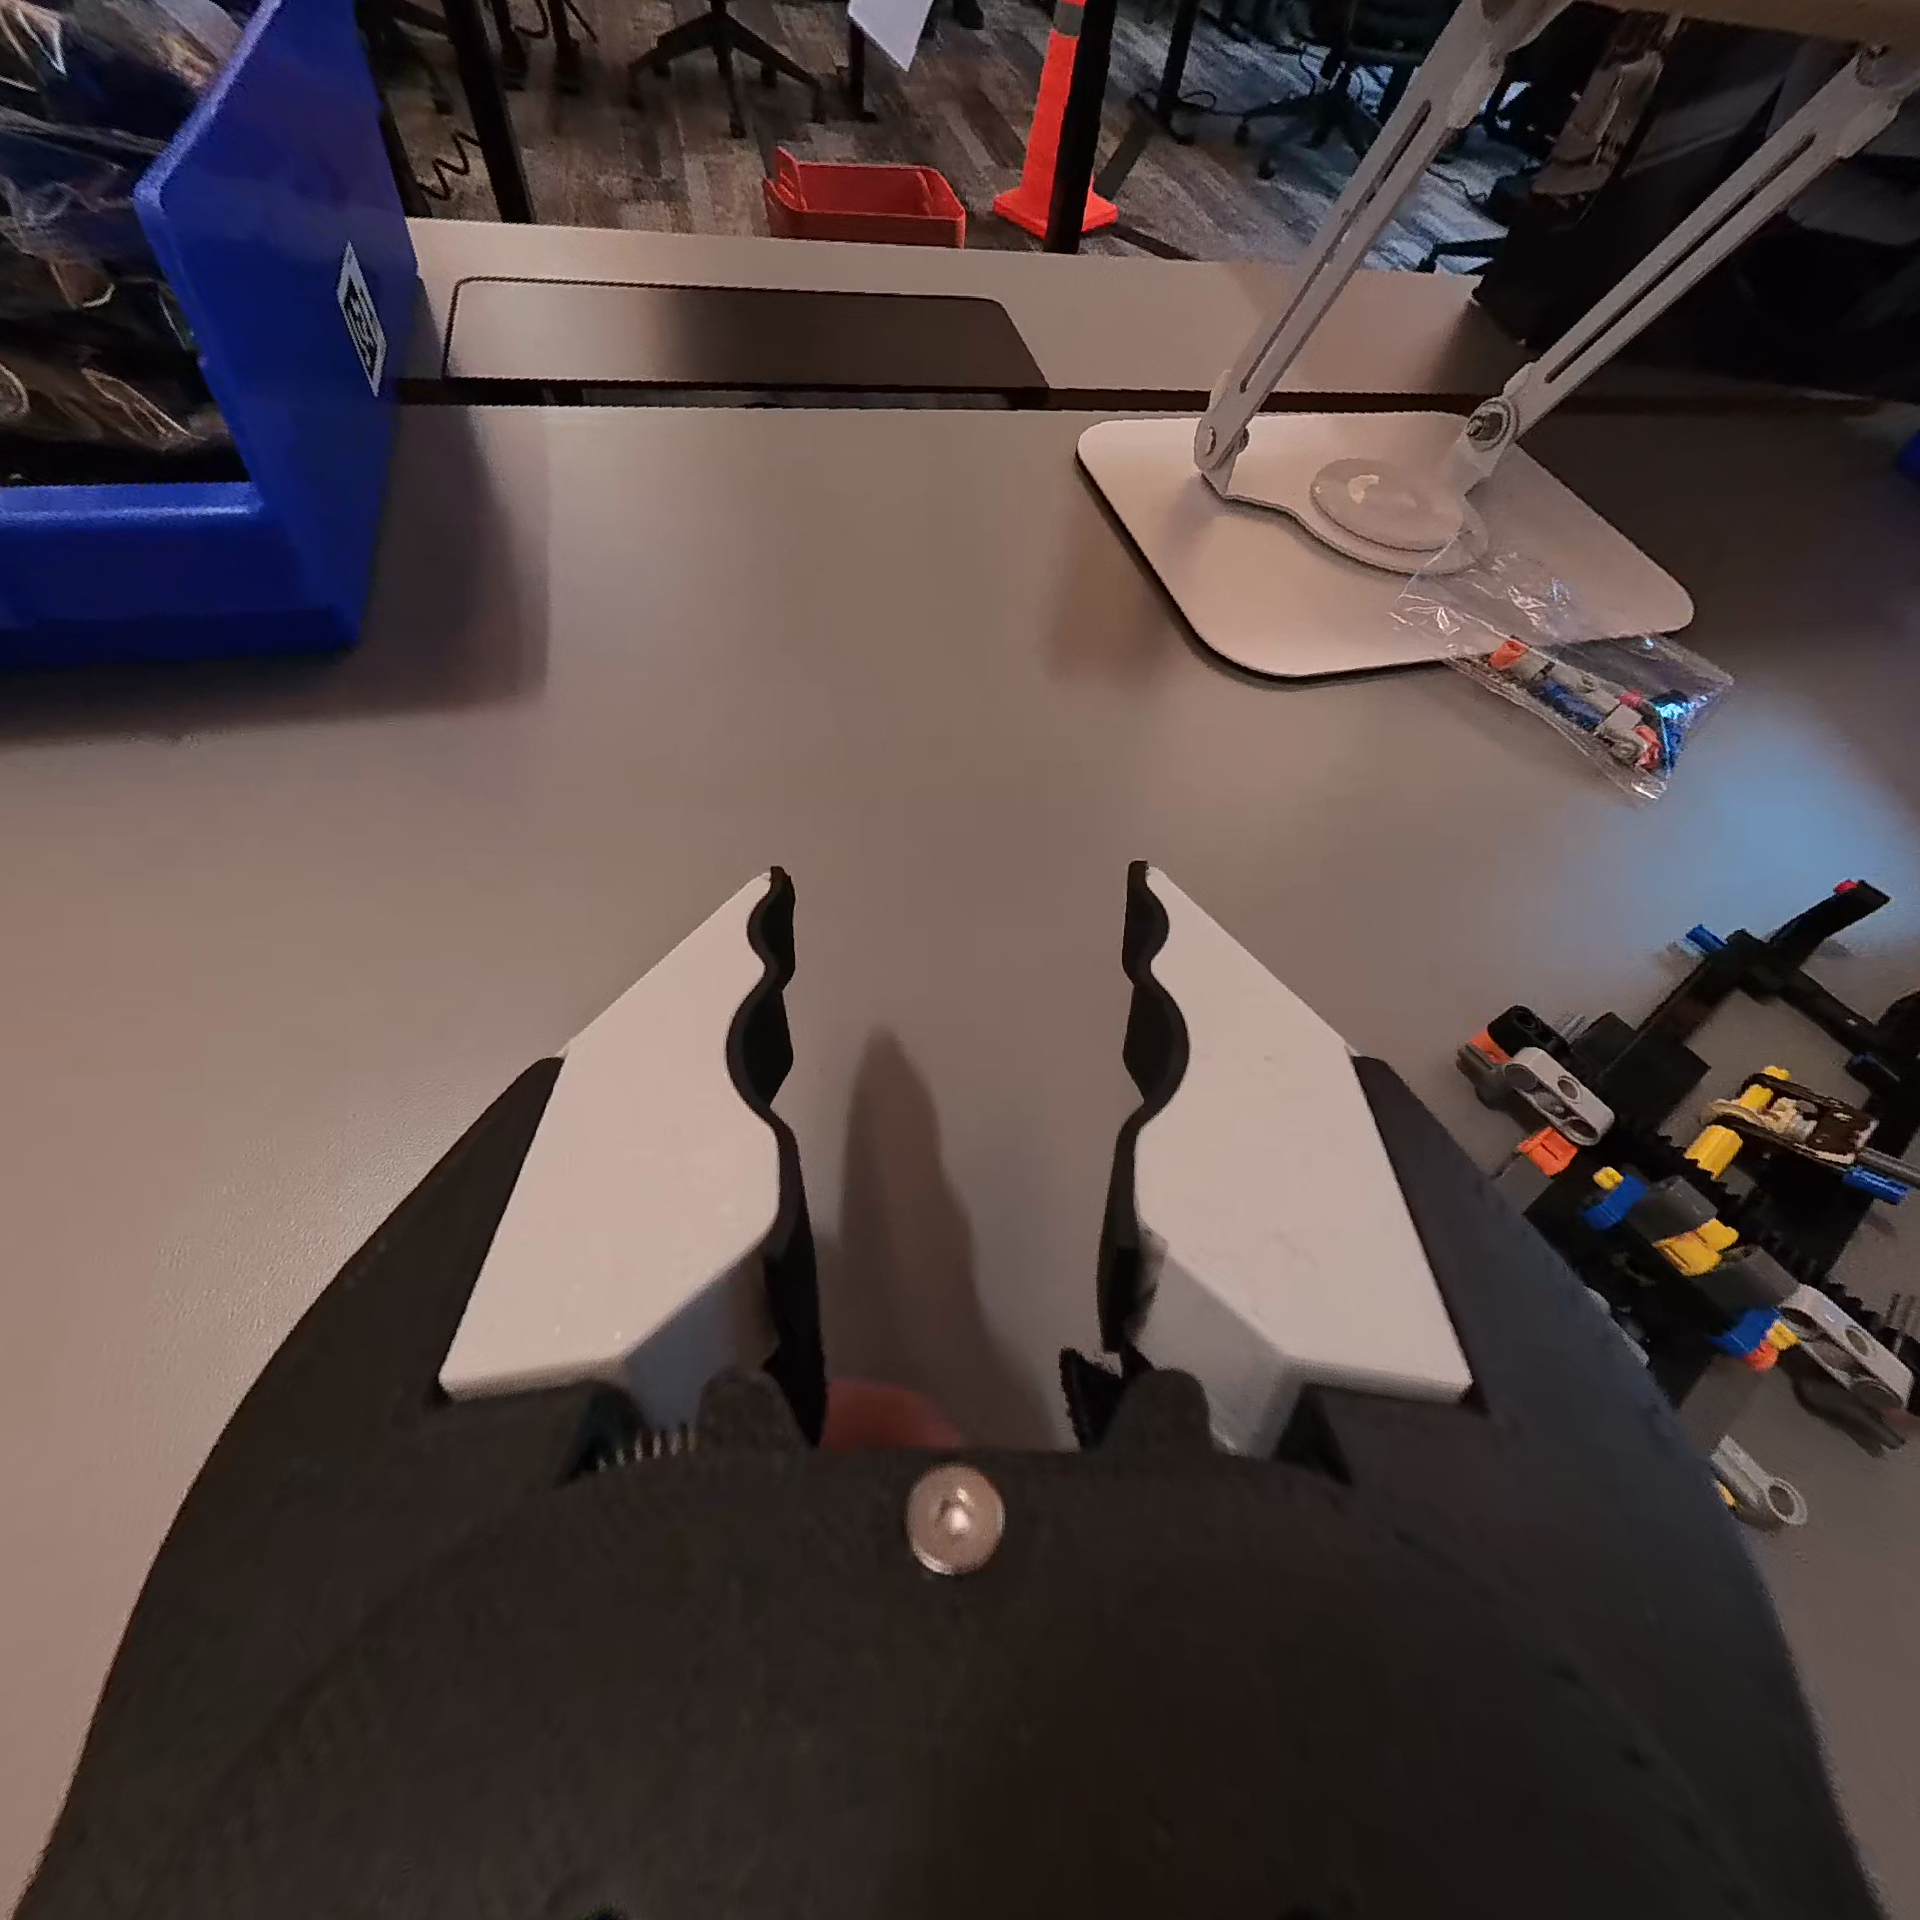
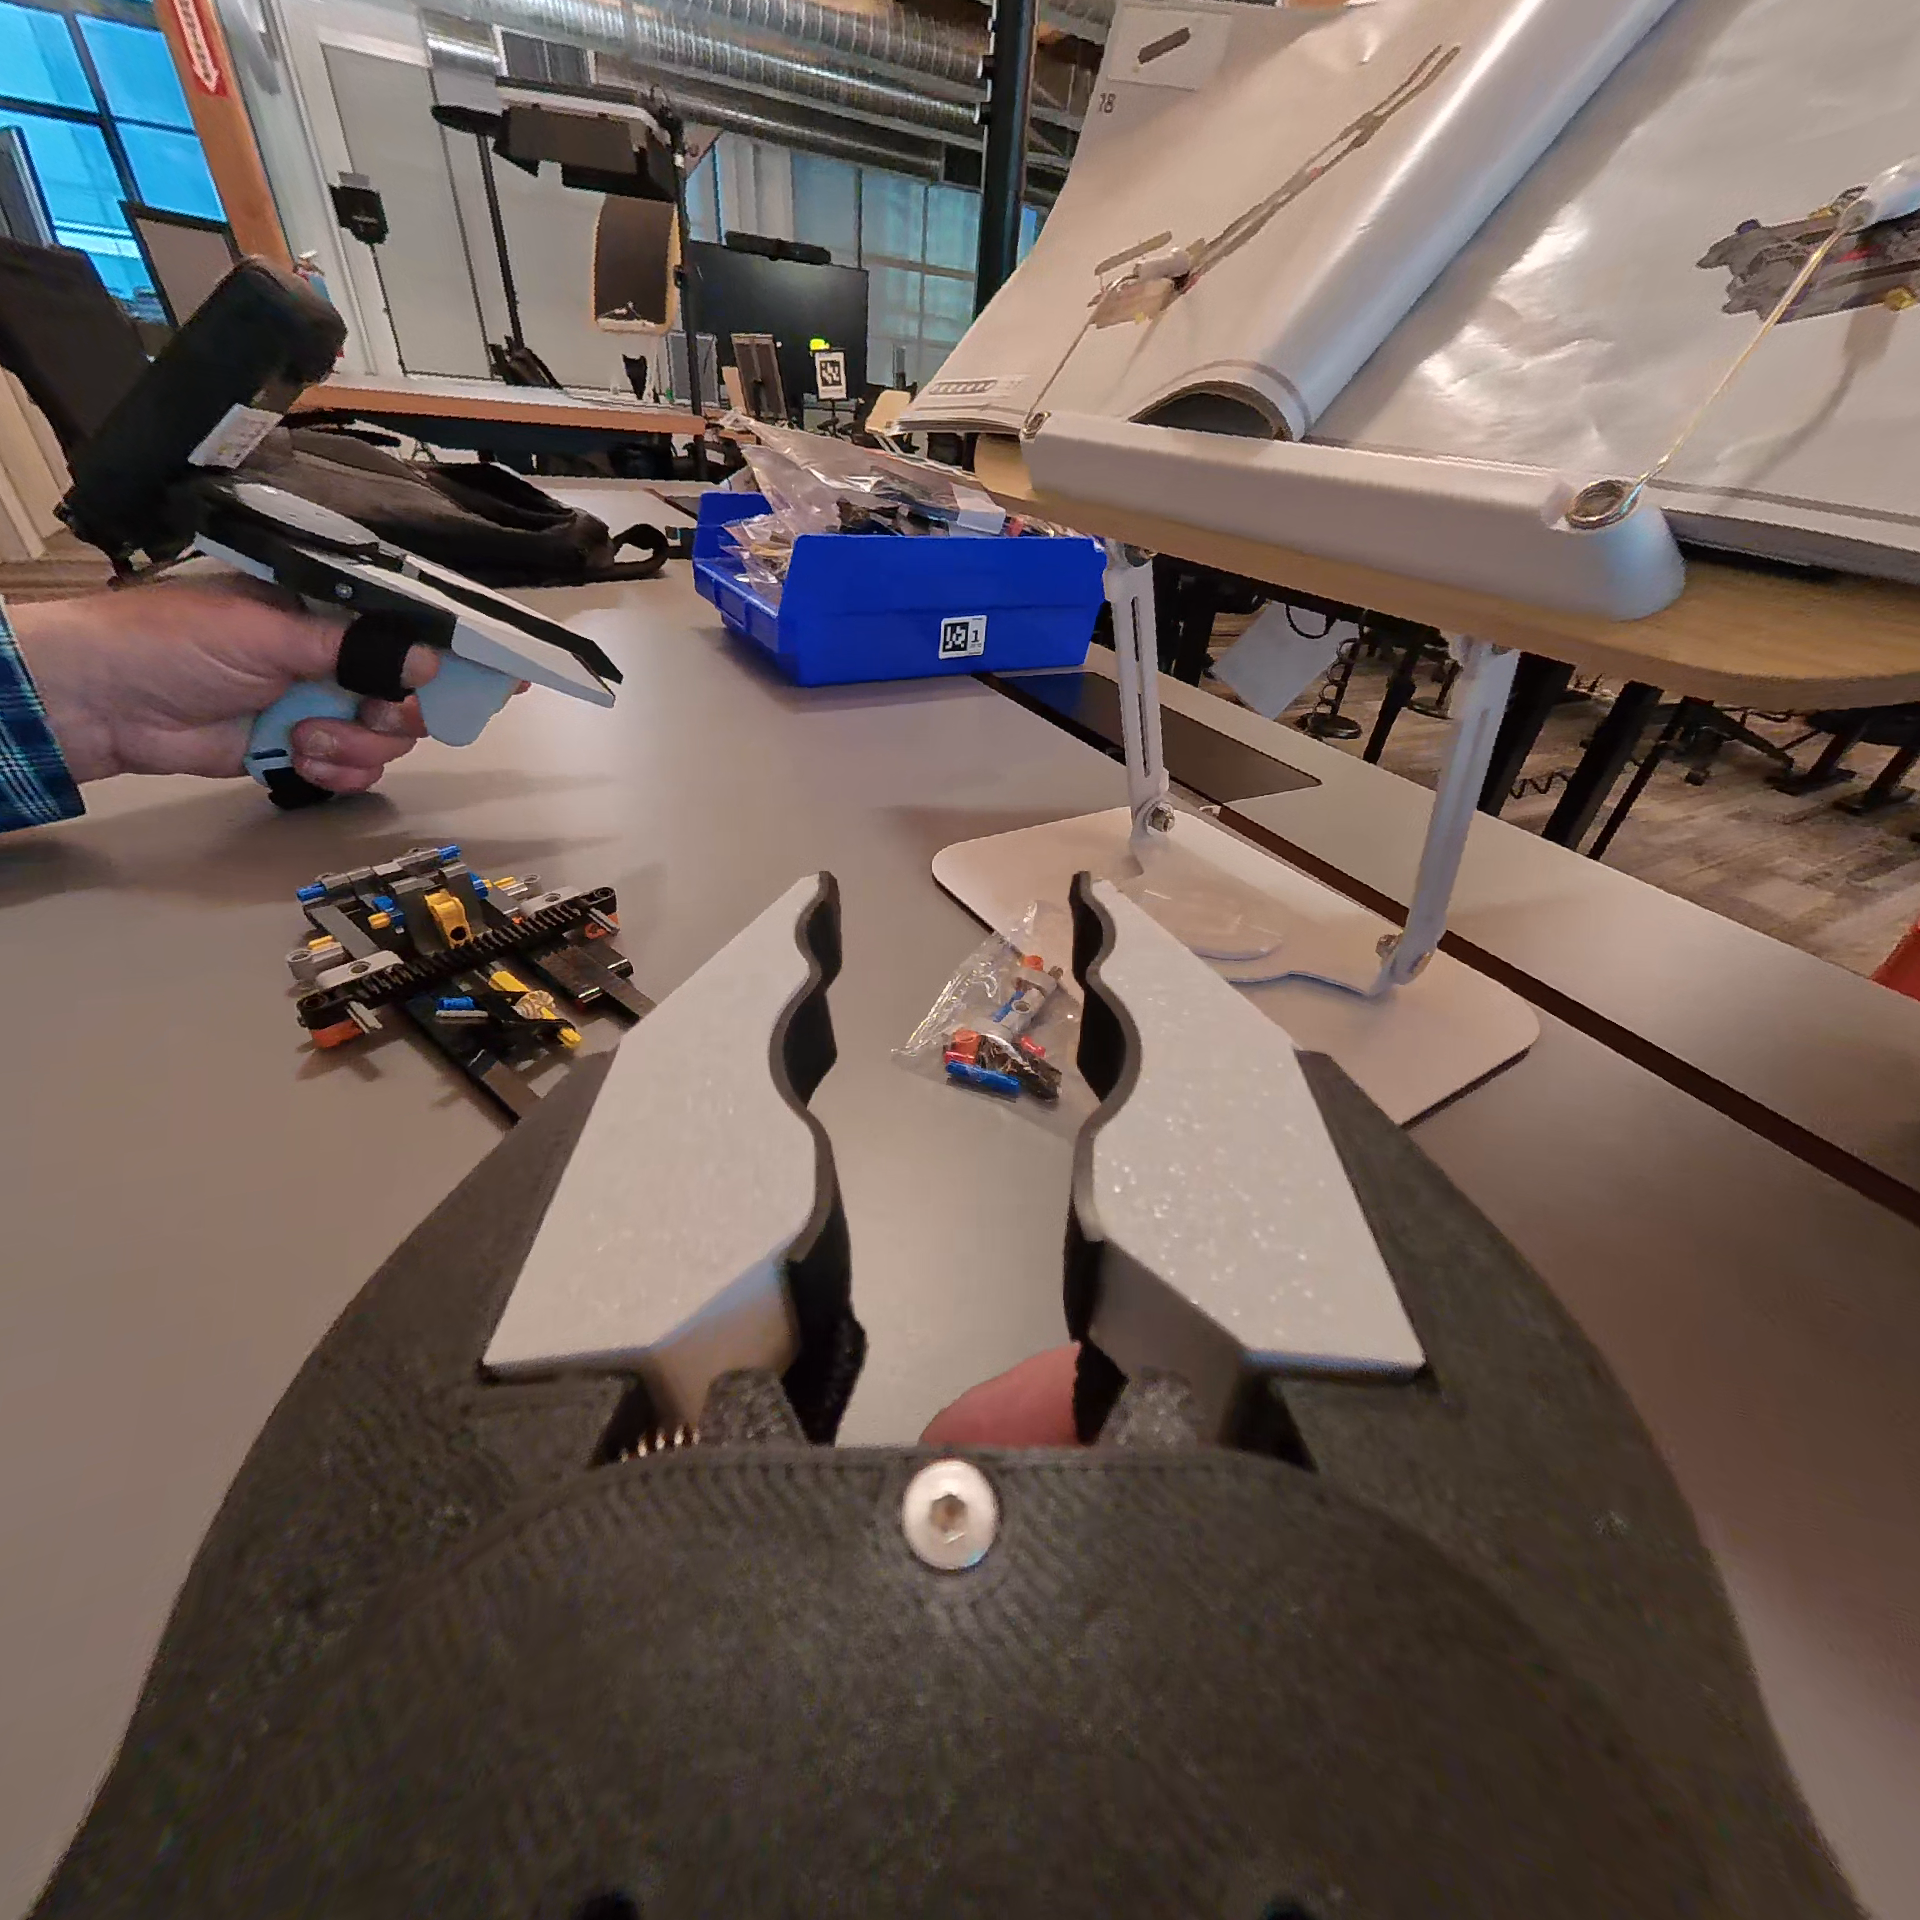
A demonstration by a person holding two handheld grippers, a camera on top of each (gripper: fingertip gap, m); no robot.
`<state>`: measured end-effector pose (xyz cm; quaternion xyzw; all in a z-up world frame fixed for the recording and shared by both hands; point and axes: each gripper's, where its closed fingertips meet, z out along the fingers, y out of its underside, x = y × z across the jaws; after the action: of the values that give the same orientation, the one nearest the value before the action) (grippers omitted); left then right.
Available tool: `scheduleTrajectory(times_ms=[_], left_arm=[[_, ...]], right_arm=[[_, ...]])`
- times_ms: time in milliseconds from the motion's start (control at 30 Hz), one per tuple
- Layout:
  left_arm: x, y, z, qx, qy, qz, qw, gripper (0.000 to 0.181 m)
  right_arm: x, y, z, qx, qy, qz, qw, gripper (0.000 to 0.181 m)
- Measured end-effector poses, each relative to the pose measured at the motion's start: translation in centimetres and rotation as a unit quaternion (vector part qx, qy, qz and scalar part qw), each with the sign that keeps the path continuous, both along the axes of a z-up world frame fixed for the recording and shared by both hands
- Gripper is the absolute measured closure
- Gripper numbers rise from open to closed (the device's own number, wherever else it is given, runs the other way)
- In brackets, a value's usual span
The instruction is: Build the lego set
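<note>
Both empty: left gripper (image 1: 961, 883) and right gripper (image 2: 954, 894) spread apart; black-and-yellow part-built lego frame (image 2: 457, 956) near left, clear crinkly parts bag (image 2: 992, 1023) just beyond right tips—pinching film alone may spill pieces.

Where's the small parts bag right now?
The parts bag lies on the table, touching the front edge of the book stand base, right of the partial lego build; in right wrist view, just beyond the open right tongs.

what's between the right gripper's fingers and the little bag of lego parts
Only bare grey table: in the right wrist view the open right gripper points at the clear bag of lego parts, which lies just past its fingertips, untouched.
</note>
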<state>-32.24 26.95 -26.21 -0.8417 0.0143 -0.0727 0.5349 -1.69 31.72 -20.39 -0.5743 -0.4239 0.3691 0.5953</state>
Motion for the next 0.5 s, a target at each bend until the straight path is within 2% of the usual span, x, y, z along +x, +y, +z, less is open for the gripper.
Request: scheduleTrajectory(times_ms=[500], left_arm=[[-0.07,-0.03,0.13,0.003,-0.018,-0.004,1.000,0.123]], right_arm=[[0.35,0.31,-0.11,0.003,-0.005,-0.006,1.000,0.148]])
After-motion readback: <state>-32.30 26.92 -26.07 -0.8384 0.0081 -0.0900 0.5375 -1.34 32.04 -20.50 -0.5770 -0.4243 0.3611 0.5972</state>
